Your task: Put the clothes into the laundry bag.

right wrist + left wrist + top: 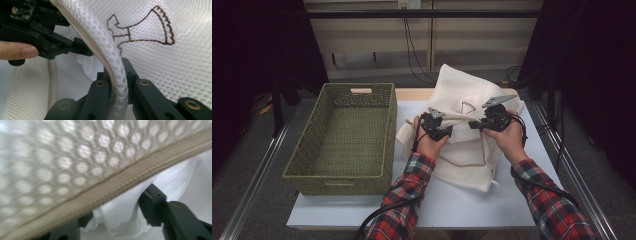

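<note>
The right gripper (117,82) has its jaws closed on the zippered rim of the white mesh laundry bag (155,65): in the right gripper view the rolled mesh edge with its beige zipper (100,53) runs straight down between the two black jaws, which press it from both sides. Just beside that pinch, on the bag's face, is a brown embroidered outline of a dress (147,30).

The left gripper (75,47) sits farther along the same rim, its jaw tips at the zipper edge. Its jaws stand apart; in the left gripper view the beige zipper tape (130,182) and the mesh (75,157) cross close in front of the camera, above and ahead of the one jaw that is clear to see, and white cloth (120,215) lies in the gap between the jaws. Whether either pad touches the bag there I cannot tell. A fingertip (22,51) of the person's hand rests on the left gripper's body.

In the high view both grippers, left (438,129) and right (484,122), meet at the middle of the bag (464,150), which is bunched up and raised at the back, with its lower part lying on the counter (462,210). Sleeves of red plaid (404,200) come up to the bag from the near edge. A green woven basket (344,170) stands on the counter just beside the bag, on the left gripper's side.
</note>
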{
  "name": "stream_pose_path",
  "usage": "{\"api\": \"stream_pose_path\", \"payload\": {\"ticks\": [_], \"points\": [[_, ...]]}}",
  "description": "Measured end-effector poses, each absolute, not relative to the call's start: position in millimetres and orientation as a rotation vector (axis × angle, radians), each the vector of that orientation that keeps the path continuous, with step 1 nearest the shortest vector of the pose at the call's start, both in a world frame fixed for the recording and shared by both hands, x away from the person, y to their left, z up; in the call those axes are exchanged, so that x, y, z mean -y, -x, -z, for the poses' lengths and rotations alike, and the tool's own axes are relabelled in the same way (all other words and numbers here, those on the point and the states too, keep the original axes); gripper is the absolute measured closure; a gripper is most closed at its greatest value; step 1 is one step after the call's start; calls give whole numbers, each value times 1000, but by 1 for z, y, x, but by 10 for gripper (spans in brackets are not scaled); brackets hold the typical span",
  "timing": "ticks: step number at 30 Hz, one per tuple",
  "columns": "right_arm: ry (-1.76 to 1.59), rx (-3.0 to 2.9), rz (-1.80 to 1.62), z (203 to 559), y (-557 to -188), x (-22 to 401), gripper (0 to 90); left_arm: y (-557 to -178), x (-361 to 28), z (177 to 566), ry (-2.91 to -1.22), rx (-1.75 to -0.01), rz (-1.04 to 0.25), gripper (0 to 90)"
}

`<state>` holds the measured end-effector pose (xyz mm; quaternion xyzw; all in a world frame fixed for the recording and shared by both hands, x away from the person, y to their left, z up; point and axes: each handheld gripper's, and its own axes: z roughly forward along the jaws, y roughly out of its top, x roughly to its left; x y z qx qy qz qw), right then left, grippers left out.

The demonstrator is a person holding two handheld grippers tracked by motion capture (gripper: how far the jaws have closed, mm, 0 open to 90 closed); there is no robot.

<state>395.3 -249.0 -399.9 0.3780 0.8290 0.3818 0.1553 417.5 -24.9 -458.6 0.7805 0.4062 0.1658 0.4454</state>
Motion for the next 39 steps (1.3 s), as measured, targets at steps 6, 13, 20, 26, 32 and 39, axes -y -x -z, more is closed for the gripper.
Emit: {"api": "stream_pose_path", "payload": {"ticks": [6,13,20,26,32,39], "points": [[-1087,-2377,-1104,397,-393,248,849,-410,21,455,-1929,-1004,-406,370],[-1082,-2374,-1115,396,-392,248,819,-400,19,450,-1939,-972,-388,274],[-1077,-2373,-1131,393,-389,248,808,-390,12,444,-1924,-955,-381,195],[-1069,-2378,-1128,392,-387,245,804,-381,4,443,-1920,-946,-370,151],[-1048,-2386,-1123,389,-384,242,805,-372,0,445,-1918,-931,-367,127],[-1040,-2395,-1132,390,-382,242,799,-359,-7,445,-1911,-887,-368,115]]}}
